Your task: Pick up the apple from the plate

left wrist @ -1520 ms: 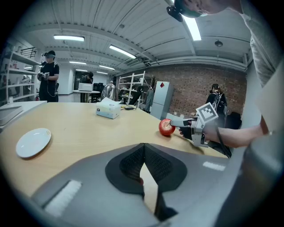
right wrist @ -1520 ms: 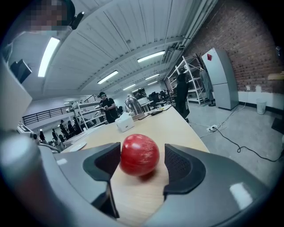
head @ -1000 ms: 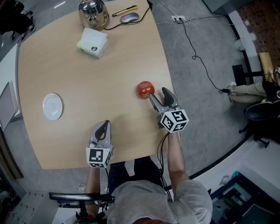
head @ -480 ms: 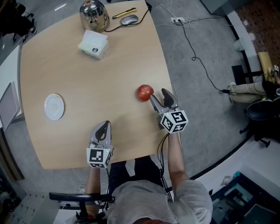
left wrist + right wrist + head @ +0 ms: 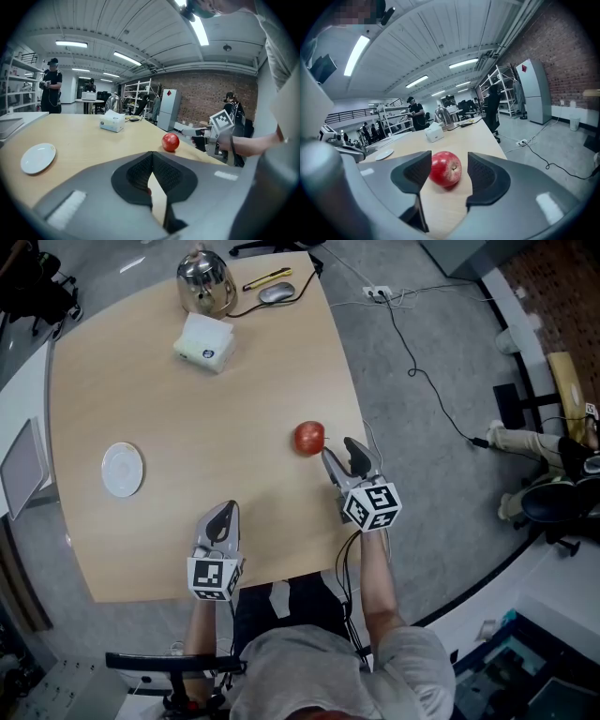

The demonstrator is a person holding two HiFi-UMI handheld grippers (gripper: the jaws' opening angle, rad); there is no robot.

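The apple (image 5: pixel 308 438) is not on the white plate (image 5: pixel 123 470); it lies on the bare wooden table (image 5: pixel 187 381), well apart from the plate and towards the table's right edge. The right gripper (image 5: pixel 339 450) is beyond the apple from the plate; its jaws stand spread and have just been closing, with the apple between their tips and neither pad touching it. The grasp looks best done by easing forward until the apple's widest part sits between the pads; then close evenly, since a round apple could roll away from one-sided contact; lift only once both pads bear. The left gripper (image 5: pixel 222 512), nearer the plate, has its jaws pressed together on nothing.
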